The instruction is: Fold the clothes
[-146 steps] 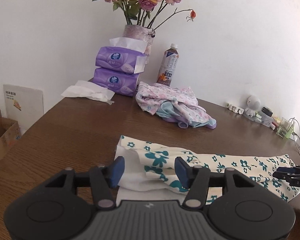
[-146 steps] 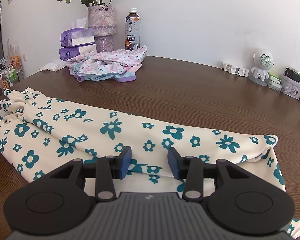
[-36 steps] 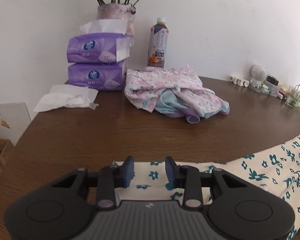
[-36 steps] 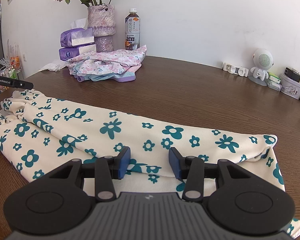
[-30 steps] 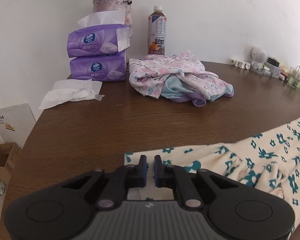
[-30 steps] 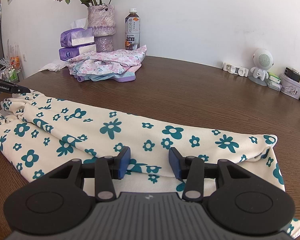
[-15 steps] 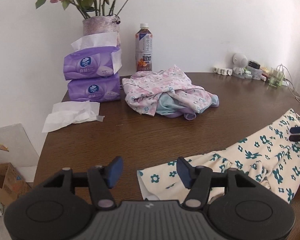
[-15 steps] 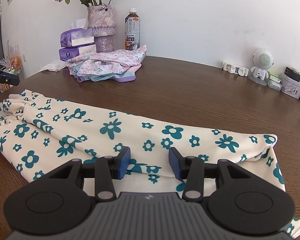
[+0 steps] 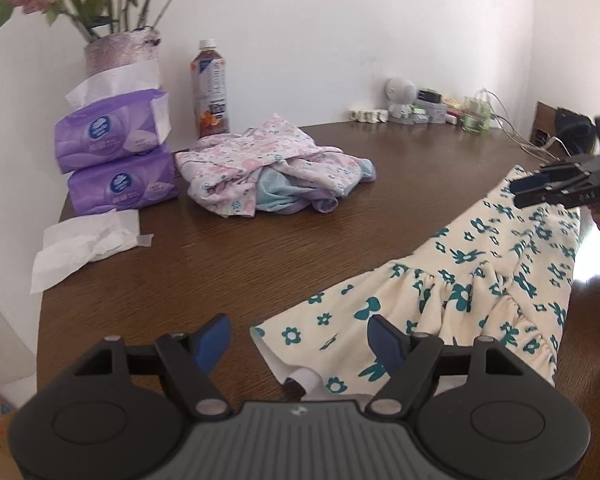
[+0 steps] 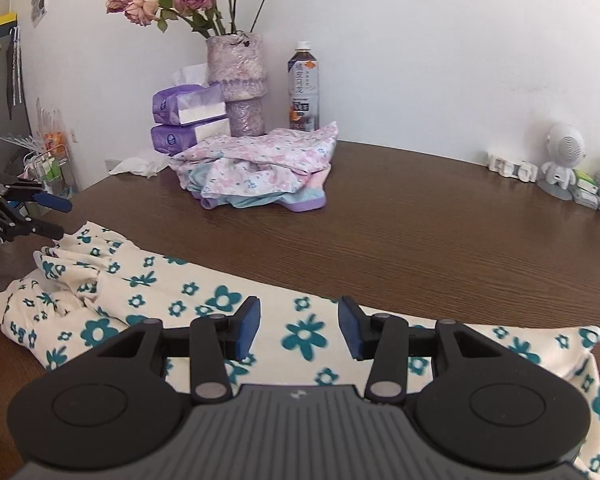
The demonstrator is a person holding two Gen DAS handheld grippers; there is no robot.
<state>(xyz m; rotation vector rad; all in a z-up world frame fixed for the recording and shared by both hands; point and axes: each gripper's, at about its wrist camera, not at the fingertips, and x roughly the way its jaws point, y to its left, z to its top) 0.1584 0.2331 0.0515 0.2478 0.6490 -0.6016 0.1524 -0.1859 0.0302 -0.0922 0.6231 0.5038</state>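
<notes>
Above the near corner of the flowered cloth (image 9: 440, 308), the left gripper (image 9: 300, 338) is opening its jaws; a second ago they were pinched on this corner, now the pads stand clear and the corner lies loose on the table (image 9: 240, 248). The right gripper (image 10: 298, 328) is lifted above the cloth's other end, jaws apart, gripping nothing; before, it sat low on the fabric. The cloth's left end is now bunched. Behind lies a pink clothes pile (image 10: 256, 168).
</notes>
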